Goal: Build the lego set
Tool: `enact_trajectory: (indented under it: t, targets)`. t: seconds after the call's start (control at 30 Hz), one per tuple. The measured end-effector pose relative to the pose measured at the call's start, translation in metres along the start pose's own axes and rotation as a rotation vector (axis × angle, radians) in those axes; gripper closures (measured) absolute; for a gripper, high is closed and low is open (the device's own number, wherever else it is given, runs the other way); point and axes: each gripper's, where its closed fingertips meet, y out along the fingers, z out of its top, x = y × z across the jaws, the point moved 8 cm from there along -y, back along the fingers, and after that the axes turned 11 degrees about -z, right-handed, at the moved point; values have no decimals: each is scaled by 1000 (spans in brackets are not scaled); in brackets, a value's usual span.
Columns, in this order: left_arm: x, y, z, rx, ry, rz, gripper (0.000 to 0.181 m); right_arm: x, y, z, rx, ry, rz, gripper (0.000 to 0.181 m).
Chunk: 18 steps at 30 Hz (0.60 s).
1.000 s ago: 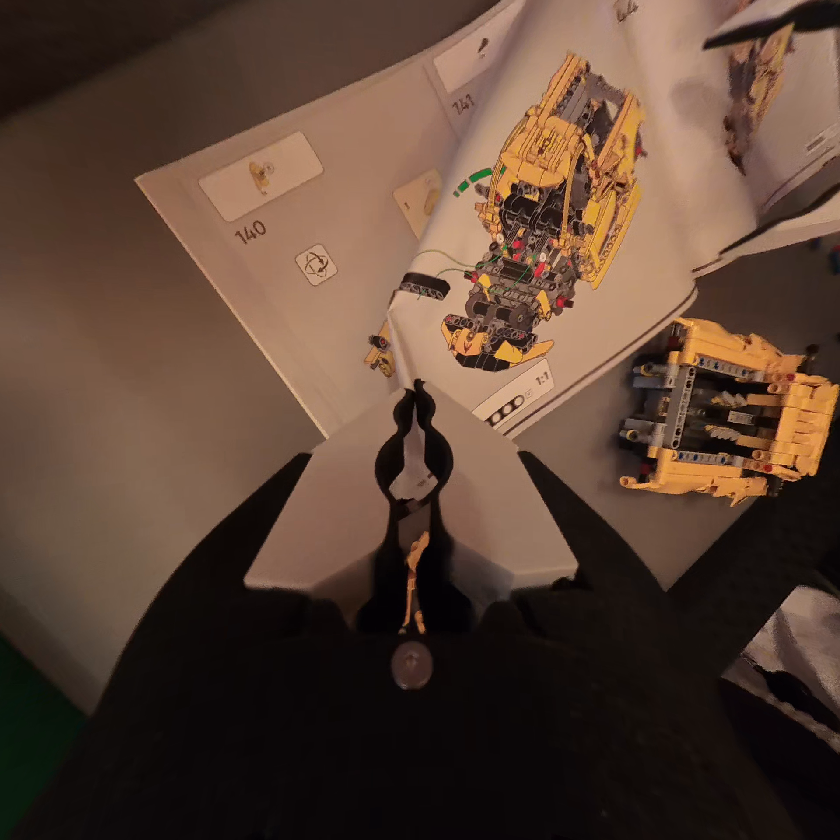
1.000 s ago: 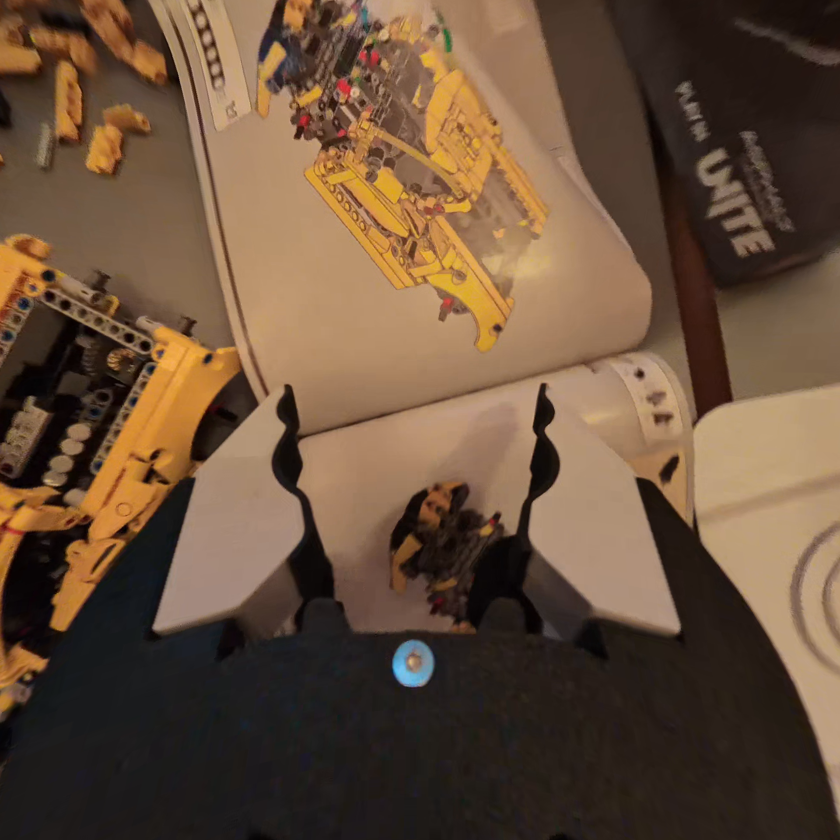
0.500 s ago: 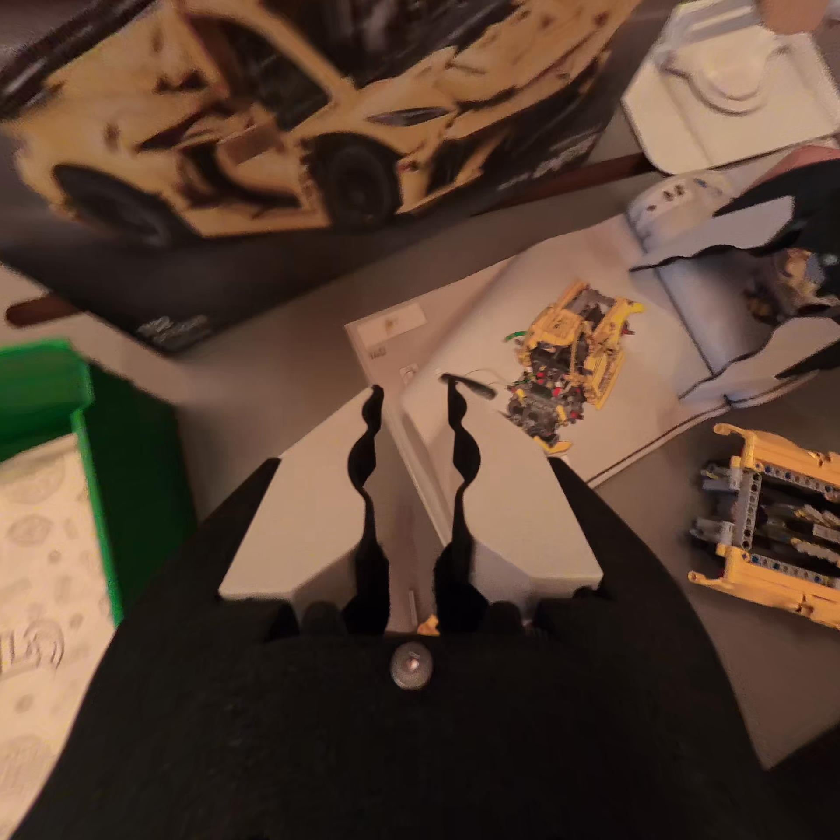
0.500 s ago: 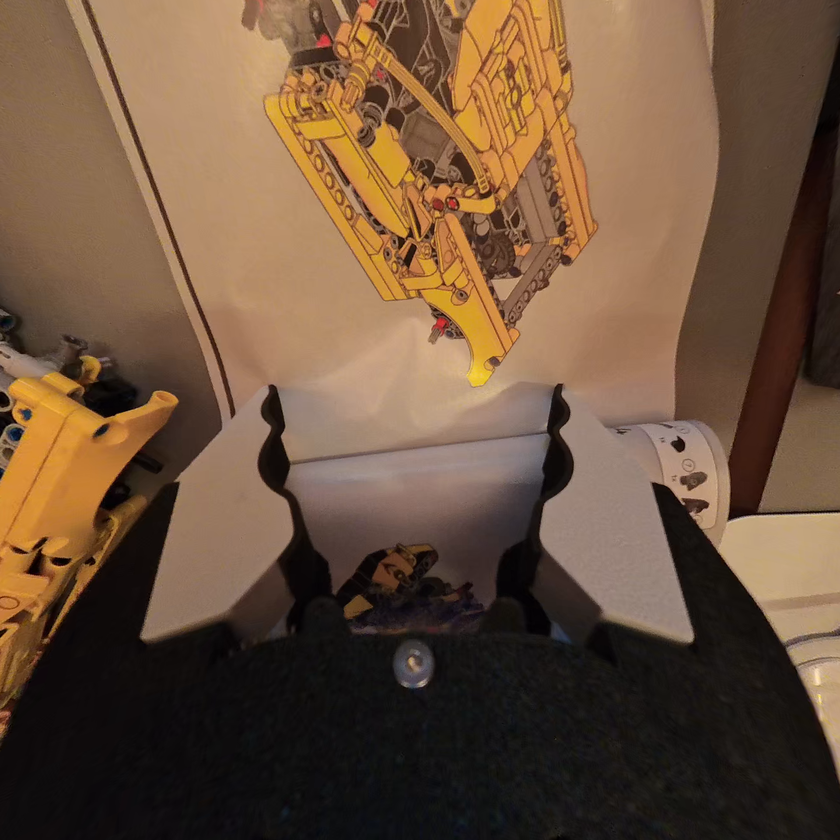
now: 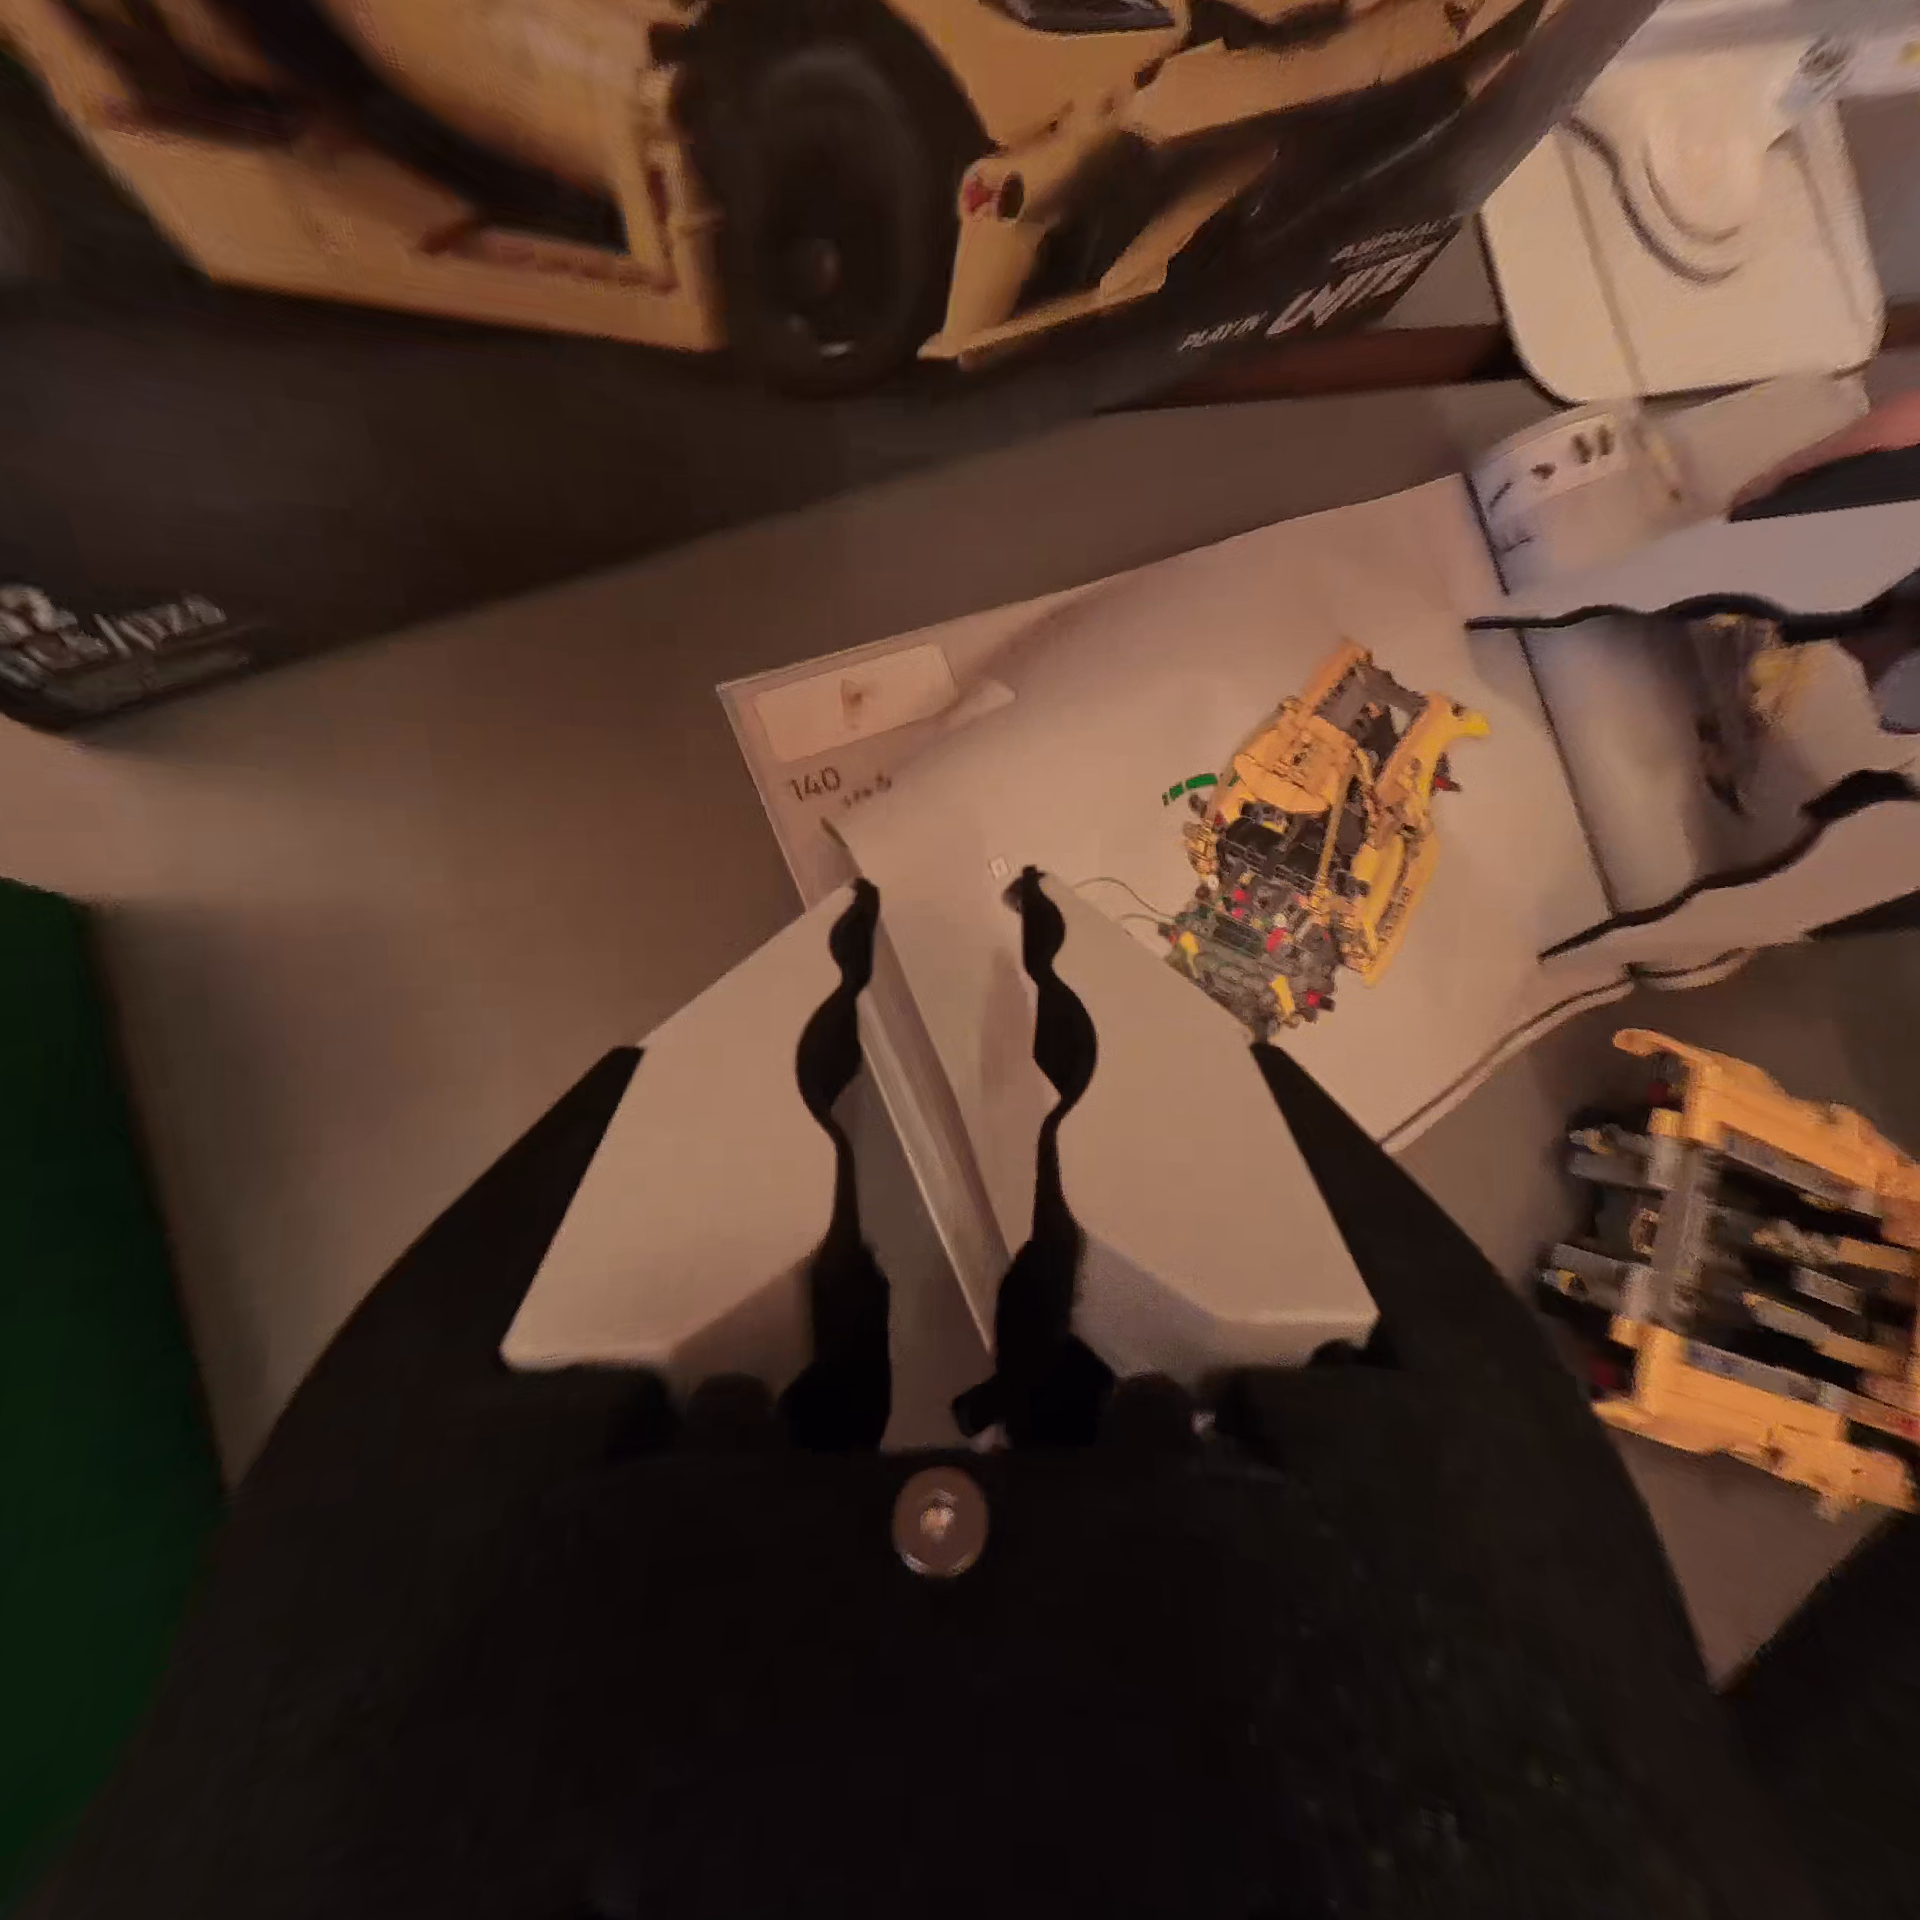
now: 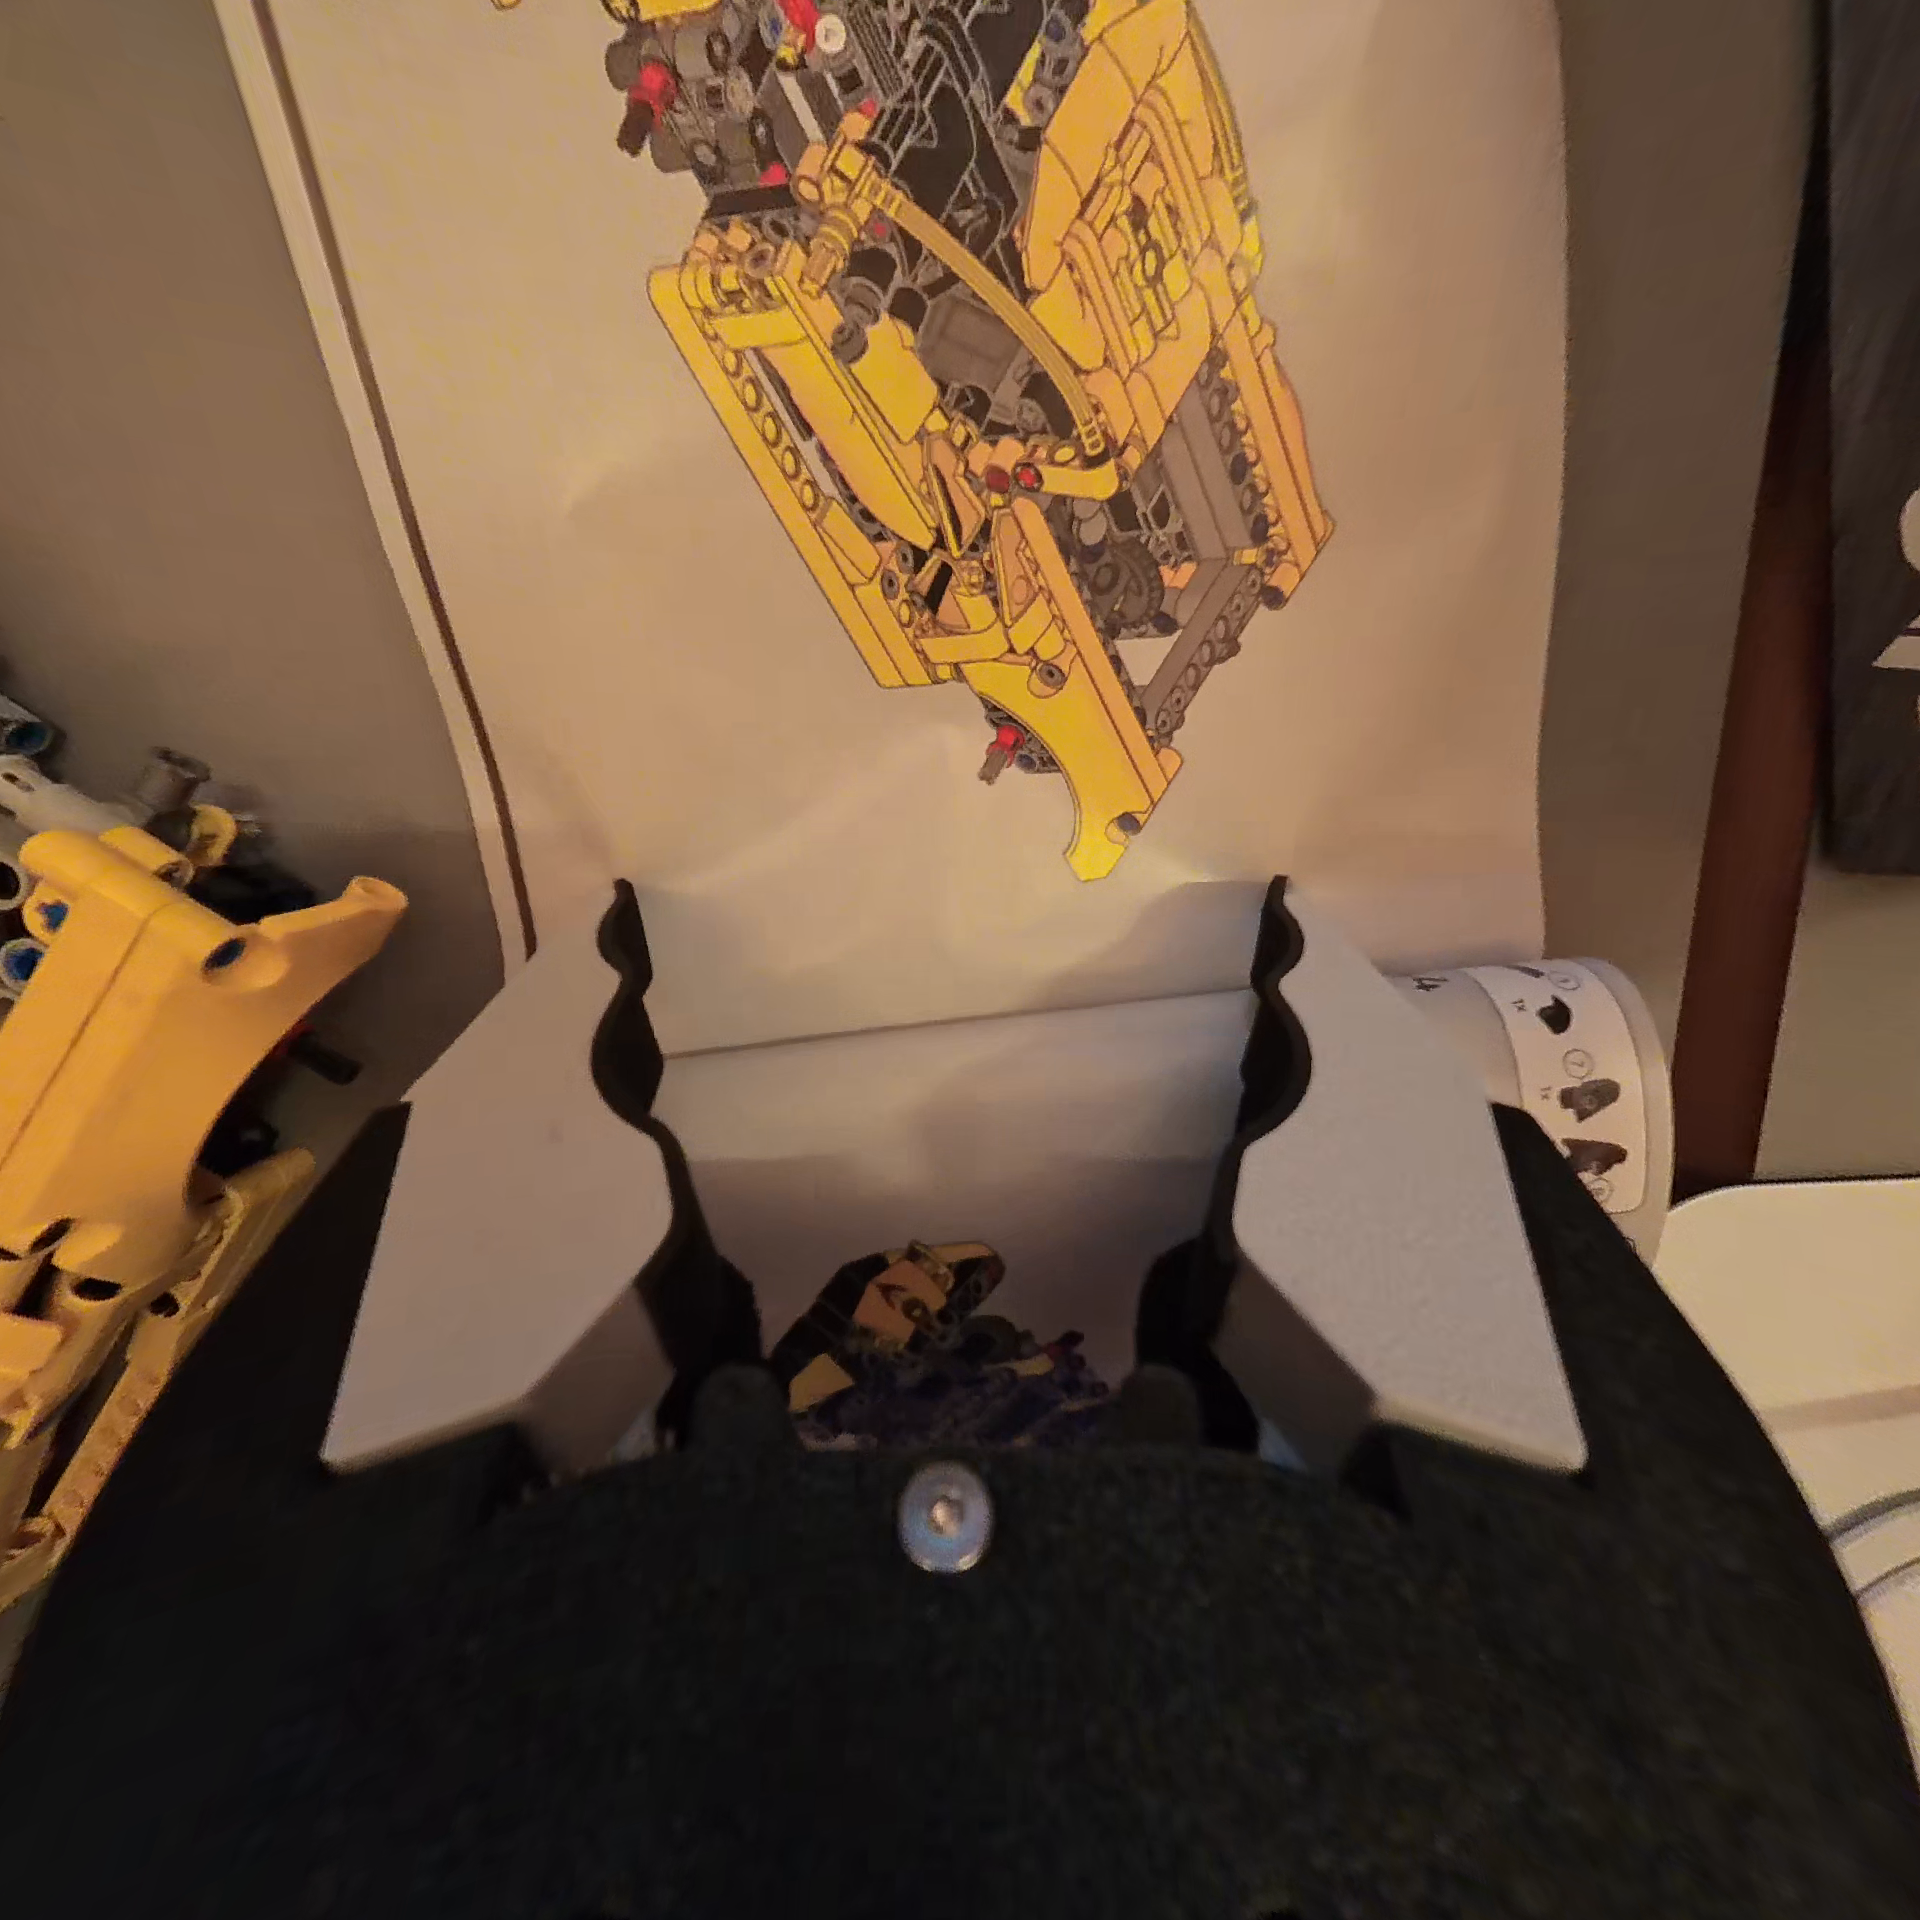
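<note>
Left gripper (image 5: 940, 894) narrowly parted, empty, over white paper instruction booklet (image 5: 1091, 790) on grey counter (image 5: 468, 883). Right gripper (image 6: 945, 914) spread wide over booklet pages, empty. Yellow-grey half-built lego model (image 5: 1756, 1268) lies beside booklet's right edge.

We hold our left tongs (image 5: 940, 888) pointing forward and down with the two fingers a narrow gap apart, gripping nothing. Our right tongs (image 6: 948, 904) are spread wide, fingers far apart and empty, tilted steeply downward.
</note>
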Motion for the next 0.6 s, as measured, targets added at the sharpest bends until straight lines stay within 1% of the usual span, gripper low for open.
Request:
enact_trajectory:
  t: [0.07,0.1,0.2,0.27,0.33,0.4,0.43,0.47,0.53,0.57,0.6]
  targets:
    - [-4,1,-8,17,-89,-175,149,0,0,0,0,0,0,66]
    - [-8,4,-12,10,-137,-235,147,0,0,0,0,0,0,66]
    - [-17,13,-23,-38,-188,-262,139,0,0,-1,3,2,0,66]
    - [-8,20,-21,-32,-185,-348,138,0,0,-1,4,3,0,66]
    - [7,25,-15,-39,-137,-423,139,0,-1,-1,5,4,0,66]
    - [19,27,-6,-17,-38,-399,139,0,-1,-1,7,6,-1,66]
    - [23,28,-4,-17,9,-359,140,0,-1,-1,7,6,0,66]
    - [25,32,-5,-46,46,-312,143,0,-1,-1,6,5,0,66]
    - [26,49,-18,-187,112,-265,156,0,-1,-1,2,5,2,66]
    - [25,57,-24,-245,129,-248,164,0,-1,-1,-2,4,3,66]
    - [21,62,-28,-277,126,-212,168,0,-1,0,-7,3,3,66]
